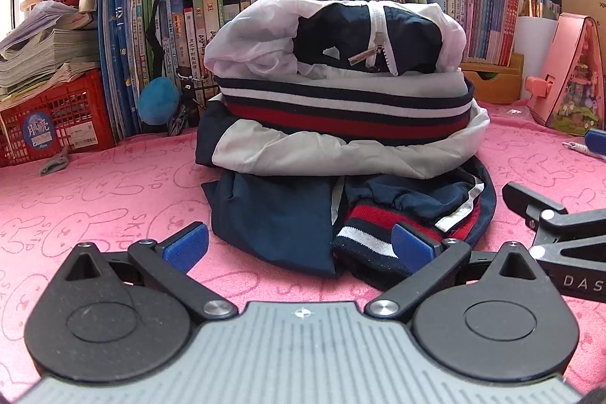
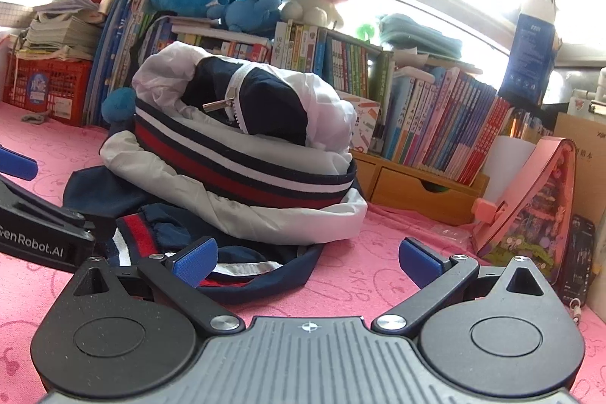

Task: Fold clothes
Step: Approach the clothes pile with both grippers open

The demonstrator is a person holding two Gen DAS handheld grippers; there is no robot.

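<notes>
You are holding both claws spread and empty: the jacket (image 1: 333,124) is lying dead ahead of your left claw (image 1: 299,245), ahead-left of your right claw (image 2: 308,262).

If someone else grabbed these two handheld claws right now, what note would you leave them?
Left gripper: open, empty, low in front of the jacket.
Right gripper: open, empty, beside it, over the pink cloth.
Jacket: navy, white and red, bundled in a loose heap, zipper pull on top, striped cuff spilling forward.
Done: a rough bundle only.
Left: probably tuck the cuff and flatten the heap.
</notes>
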